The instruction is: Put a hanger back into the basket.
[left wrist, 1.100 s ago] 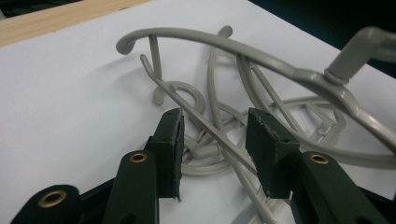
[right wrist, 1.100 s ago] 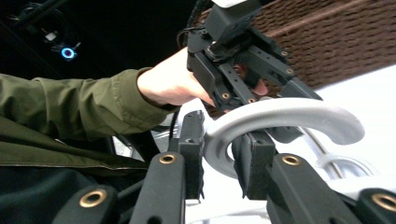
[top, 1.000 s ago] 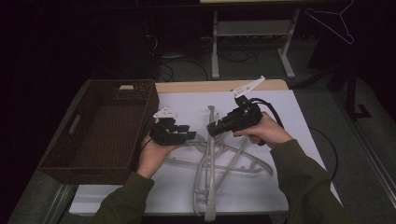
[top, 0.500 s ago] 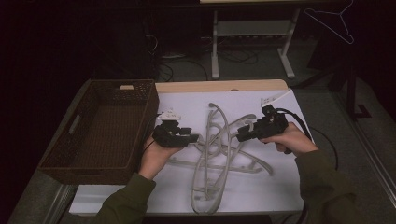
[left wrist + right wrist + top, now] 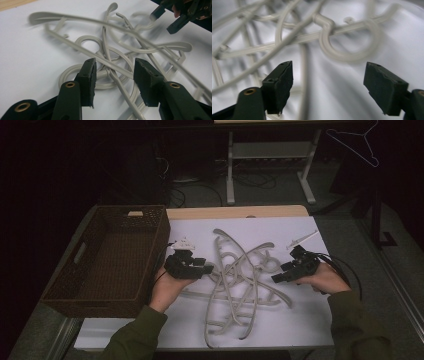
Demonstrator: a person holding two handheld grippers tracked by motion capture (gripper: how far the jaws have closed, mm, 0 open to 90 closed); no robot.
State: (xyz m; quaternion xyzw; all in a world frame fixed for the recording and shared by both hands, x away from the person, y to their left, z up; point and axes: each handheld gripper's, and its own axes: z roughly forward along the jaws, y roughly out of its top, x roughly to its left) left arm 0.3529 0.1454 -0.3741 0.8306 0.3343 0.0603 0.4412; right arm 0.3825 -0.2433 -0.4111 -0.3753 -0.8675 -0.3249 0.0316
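Observation:
A tangled pile of pale grey plastic hangers lies on the white table top. My left gripper is at the pile's left edge, jaws open and low over the strands. In the left gripper view a hanger bar and hook loops lie just beyond the open left gripper, with nothing between its pads. My right gripper is at the pile's right edge, also open. In the right gripper view a hanger hook curves ahead of the wide-open right gripper. The right gripper also shows far off, open.
A dark wicker basket stands at the table's left, beside my left hand. A bare strip of white sheet runs along the front right. A small white piece lies behind my right gripper. Behind the table are a metal stand and floor cables.
My right gripper has moved from above the middle of the pile to its right edge and lower. The left gripper has barely moved.

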